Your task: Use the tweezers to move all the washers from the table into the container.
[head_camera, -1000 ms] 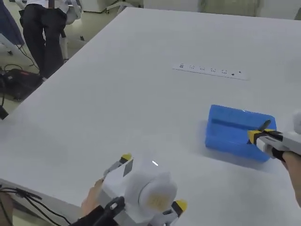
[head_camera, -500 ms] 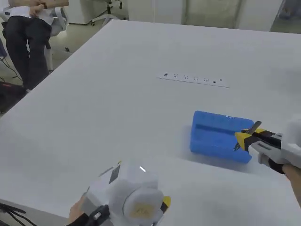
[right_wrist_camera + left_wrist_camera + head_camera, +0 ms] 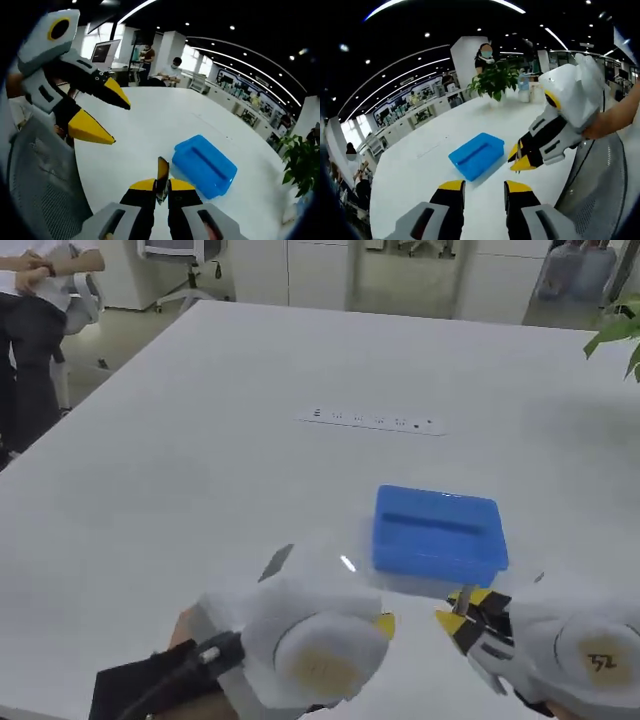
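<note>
Centre right on the table [image 3: 200,440] we list a blue container [image 3: 438,530]; left tongs [image 3: 484,186] parted, empty; right tongs [image 3: 161,185] clamping tweezers [image 3: 162,172].

white power strip [image 3: 372,422] lying flat, green plant leaves [image 3: 622,332] far right, person [image 3: 28,300] in dark trousers far left

The bench [image 3: 170,470] is bare to the left and on the far side. Only the blue container [image 3: 438,530] and a power strip [image 3: 375,422] well behind it stand in the way.
</note>
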`<state>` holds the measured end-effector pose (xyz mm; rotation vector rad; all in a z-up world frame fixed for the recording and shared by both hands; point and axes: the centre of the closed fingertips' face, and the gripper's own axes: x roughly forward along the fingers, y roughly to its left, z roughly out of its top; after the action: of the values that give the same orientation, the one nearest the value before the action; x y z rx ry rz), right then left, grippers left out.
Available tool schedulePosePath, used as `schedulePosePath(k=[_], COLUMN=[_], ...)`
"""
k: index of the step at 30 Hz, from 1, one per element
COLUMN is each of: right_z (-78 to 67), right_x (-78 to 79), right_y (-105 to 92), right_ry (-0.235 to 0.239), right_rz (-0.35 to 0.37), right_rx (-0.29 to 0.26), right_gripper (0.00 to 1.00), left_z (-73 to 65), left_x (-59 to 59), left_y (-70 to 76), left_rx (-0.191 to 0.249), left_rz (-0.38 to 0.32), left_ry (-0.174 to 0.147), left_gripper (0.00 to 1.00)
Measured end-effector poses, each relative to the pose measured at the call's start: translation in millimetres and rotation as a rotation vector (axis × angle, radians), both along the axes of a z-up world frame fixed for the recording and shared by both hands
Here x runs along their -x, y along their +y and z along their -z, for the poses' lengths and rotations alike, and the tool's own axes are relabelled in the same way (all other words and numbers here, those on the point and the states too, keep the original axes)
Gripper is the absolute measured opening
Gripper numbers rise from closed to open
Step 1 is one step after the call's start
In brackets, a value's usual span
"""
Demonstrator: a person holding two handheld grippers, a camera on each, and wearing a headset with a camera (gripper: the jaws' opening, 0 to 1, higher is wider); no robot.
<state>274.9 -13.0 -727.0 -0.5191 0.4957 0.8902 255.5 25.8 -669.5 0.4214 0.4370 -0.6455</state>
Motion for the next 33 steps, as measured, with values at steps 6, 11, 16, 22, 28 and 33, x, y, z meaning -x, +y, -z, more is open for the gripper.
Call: schedulePosePath(k=[6,11,16,22,28,33], right_z=[6.3,7.3,11.6,27.2,51.3,54.9], right_x=[11.5,11.4,9.8,9.6,13.5,18.3], right_y=[5.9,4.4,-2.0,-8.2,-14.1,-17.1], right_ry=[-0.01,-0.027,-0.053,-0.044,0.043,0.143], right_rz=[-0.053,-0.066,-0.089,-0.12,-0.105,-0.041], right_rx=[0.041,0.064,0.098,0.128,0.126,0.049], right_gripper=[0.05,0.05,0.05,0.05,0.06,0.11], left_z=[-3.7,3.4,11.0,28.6,57.0,78.3], left_x=[8.9,9.1,10.4,13.1,12.8,3.7], left_y=[-38.1,-51.3,-58.6,-64.8,-62.8,-48.4], left_rx=[0.003,-0.038,-0.043,-0.046,-0.107,-0.144], left_rz=[0.171,0.252,0.324,0.411,0.52,0.542], left_ry=[0.024,0.025,0.038,0.078,0.147,0.206], left_gripper=[0.14,0.07,0.0,0.0,0.0,0.0])
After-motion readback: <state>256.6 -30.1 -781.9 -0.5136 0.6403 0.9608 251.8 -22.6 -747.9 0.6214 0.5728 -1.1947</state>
